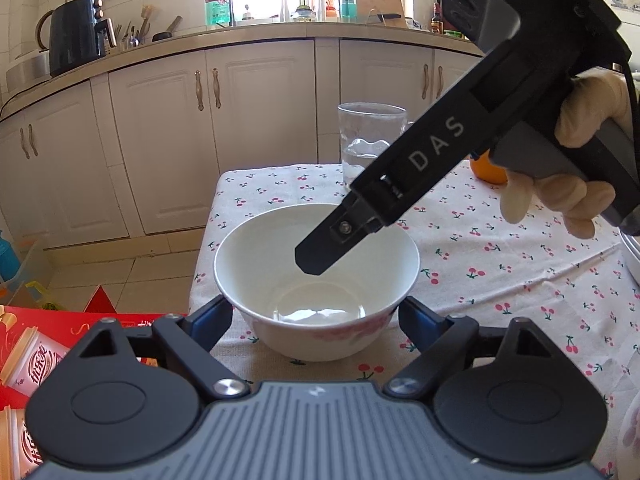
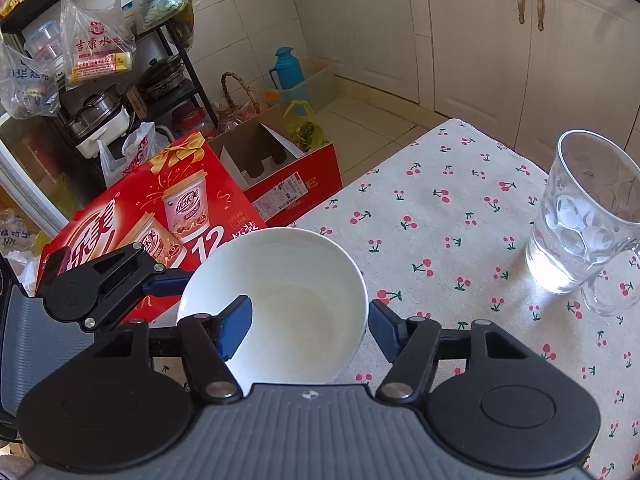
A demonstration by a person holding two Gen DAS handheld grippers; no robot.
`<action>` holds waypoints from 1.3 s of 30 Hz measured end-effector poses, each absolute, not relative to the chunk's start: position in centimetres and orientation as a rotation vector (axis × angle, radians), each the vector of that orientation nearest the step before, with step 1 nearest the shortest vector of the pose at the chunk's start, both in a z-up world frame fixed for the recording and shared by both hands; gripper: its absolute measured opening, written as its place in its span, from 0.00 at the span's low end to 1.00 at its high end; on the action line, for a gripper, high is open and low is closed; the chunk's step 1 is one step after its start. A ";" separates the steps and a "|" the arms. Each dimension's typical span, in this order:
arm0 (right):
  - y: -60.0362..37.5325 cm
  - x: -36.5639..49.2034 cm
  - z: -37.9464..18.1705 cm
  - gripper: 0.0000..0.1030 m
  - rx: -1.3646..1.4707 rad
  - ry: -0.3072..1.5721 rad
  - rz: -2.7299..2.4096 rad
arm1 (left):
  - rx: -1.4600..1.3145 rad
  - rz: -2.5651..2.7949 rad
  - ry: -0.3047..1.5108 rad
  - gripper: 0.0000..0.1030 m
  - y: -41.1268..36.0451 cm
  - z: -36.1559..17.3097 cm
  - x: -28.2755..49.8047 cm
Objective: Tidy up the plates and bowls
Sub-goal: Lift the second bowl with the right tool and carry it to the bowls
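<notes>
L gripper sits nearest, jaws partway spread w/ one blue pad on each side of the white bowl, low on its outer wall. Both pads look to press the wall, so it's pinching the bowl. The bowl stands upright on the cherry-print tablecloth, near the table's corner, empty inside, w/ a pink flower pattern on the outside. R gripper comes in from the other side, tilted down, and straddles the bowl's wall: one finger is inside the bowl, the other just outside the rim. The inner pad is well off the wall, so the jaws are apart, not clamped on anything. A gloved hand holds the R tool's grey handle. Beyond the bowl on the cloth is a clear glass mug w/ a little water, and near it an orange, partly hidden. On the floor beside the table is a red carton. Farther back are cream cabinets and a counter w/ a dark appliance.
</notes>
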State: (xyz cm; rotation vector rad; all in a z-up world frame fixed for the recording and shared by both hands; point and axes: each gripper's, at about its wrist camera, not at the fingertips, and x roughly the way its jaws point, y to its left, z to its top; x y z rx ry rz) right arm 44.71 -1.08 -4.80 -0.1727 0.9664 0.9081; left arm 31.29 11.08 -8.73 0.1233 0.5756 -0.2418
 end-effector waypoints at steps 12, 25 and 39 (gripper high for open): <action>-1.3 44.6 -4.8 0.64 -0.143 0.963 0.919 | 0.130 -0.250 0.592 0.86 10.9 -8.4 31.4; -2.8 41.3 -3.3 0.64 -0.146 0.953 0.934 | 0.135 -0.270 0.623 0.86 9.8 -7.0 28.4; -5.9 35.7 -1.9 0.64 -0.089 0.959 0.921 | 0.159 -0.309 0.635 0.86 7.5 -4.5 23.2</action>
